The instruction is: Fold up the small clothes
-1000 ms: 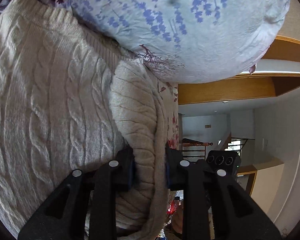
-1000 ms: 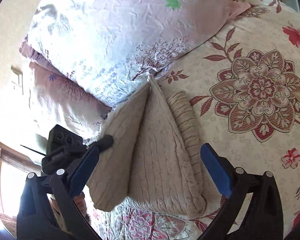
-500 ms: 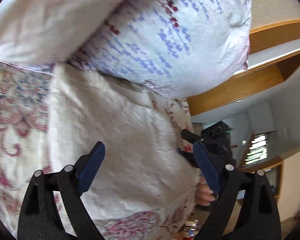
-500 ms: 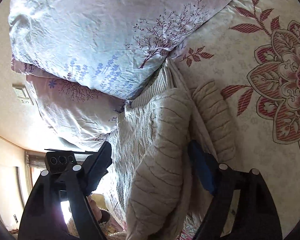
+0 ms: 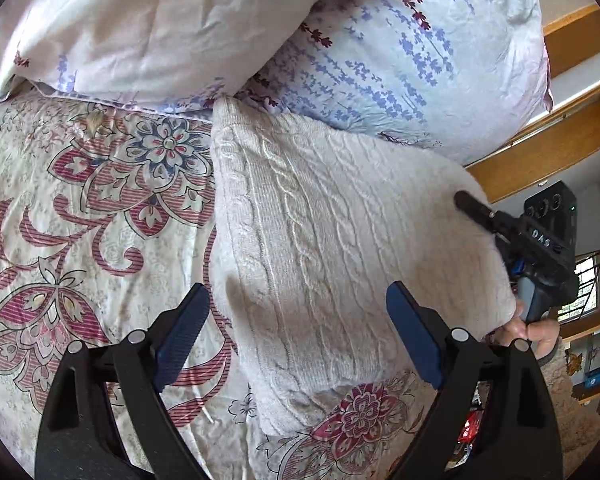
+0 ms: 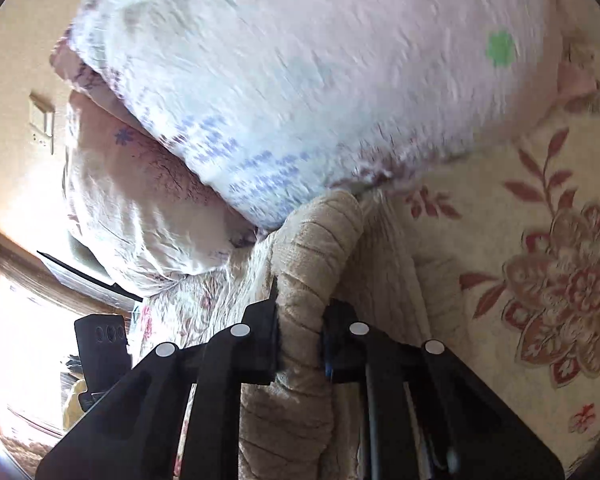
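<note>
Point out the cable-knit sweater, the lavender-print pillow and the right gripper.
cable-knit sweater (image 5: 332,248): left wrist view, middle of the folded knit panel.
lavender-print pillow (image 5: 420,56): left wrist view, its printed face.
right gripper (image 6: 300,344): right wrist view, between the fingertips clamping the sweater.

The sweater (image 5: 340,248) is cream, knitted in cable plaits. The bedspread (image 5: 80,220) at nine o'clock of it is cream with maroon-striped scrolls and pink-and-navy flowers. At twelve o'clock the pillow (image 5: 400,52) is pale lilac-white with blue and maroon sprigs. The left gripper (image 5: 296,332) is black with blue pads on its fingers (image 5: 180,332). The right gripper (image 6: 300,336) is black too.
</note>
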`<move>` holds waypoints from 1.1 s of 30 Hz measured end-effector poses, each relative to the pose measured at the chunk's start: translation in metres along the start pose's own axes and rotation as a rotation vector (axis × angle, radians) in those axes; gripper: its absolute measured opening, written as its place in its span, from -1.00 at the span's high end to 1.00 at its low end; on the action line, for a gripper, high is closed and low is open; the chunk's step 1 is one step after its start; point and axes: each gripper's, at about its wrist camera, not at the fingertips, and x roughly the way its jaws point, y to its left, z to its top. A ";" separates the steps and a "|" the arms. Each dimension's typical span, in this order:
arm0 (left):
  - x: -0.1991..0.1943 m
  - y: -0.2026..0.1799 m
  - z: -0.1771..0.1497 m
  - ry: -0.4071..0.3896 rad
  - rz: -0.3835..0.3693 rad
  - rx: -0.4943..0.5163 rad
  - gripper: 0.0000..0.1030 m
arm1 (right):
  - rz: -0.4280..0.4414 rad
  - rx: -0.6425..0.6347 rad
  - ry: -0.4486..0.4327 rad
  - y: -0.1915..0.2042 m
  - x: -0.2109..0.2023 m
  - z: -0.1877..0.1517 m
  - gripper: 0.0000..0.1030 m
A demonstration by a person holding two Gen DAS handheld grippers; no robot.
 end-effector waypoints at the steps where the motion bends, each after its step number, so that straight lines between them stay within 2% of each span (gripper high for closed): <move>1: 0.000 -0.002 -0.001 0.002 0.005 0.016 -0.74 | -0.013 -0.016 -0.022 0.002 -0.005 0.001 0.71; 4: 0.012 -0.014 0.000 0.007 0.029 0.067 -0.74 | -0.070 0.010 -0.026 -0.012 -0.006 -0.002 0.72; 8: 0.019 -0.023 -0.003 0.016 0.070 0.140 -0.74 | -0.144 0.138 0.045 -0.061 0.012 -0.020 0.72; 11: 0.020 -0.029 -0.008 0.015 0.111 0.207 -0.74 | -0.115 0.218 0.053 -0.080 0.014 -0.029 0.69; 14: 0.014 -0.040 -0.017 -0.011 0.155 0.307 -0.77 | -0.103 0.243 0.038 -0.079 -0.003 -0.027 0.56; 16: 0.008 -0.047 -0.028 -0.035 0.193 0.389 -0.87 | -0.084 0.246 0.001 -0.074 -0.018 -0.028 0.17; 18: 0.003 -0.053 -0.042 -0.048 0.215 0.464 -0.88 | -0.071 0.235 -0.035 -0.070 -0.036 -0.032 0.04; 23: 0.000 -0.066 -0.080 -0.063 0.268 0.628 -0.88 | -0.073 0.199 -0.026 -0.057 -0.054 -0.050 0.04; 26: 0.011 -0.073 -0.094 -0.040 0.288 0.695 -0.88 | -0.086 0.181 -0.008 -0.054 -0.056 -0.063 0.04; 30: 0.021 -0.074 -0.104 -0.025 0.361 0.744 -0.88 | -0.091 0.156 0.013 -0.045 -0.047 -0.076 0.04; 33: 0.026 -0.065 -0.100 -0.035 0.428 0.717 -0.83 | -0.115 0.128 0.019 -0.038 -0.045 -0.081 0.04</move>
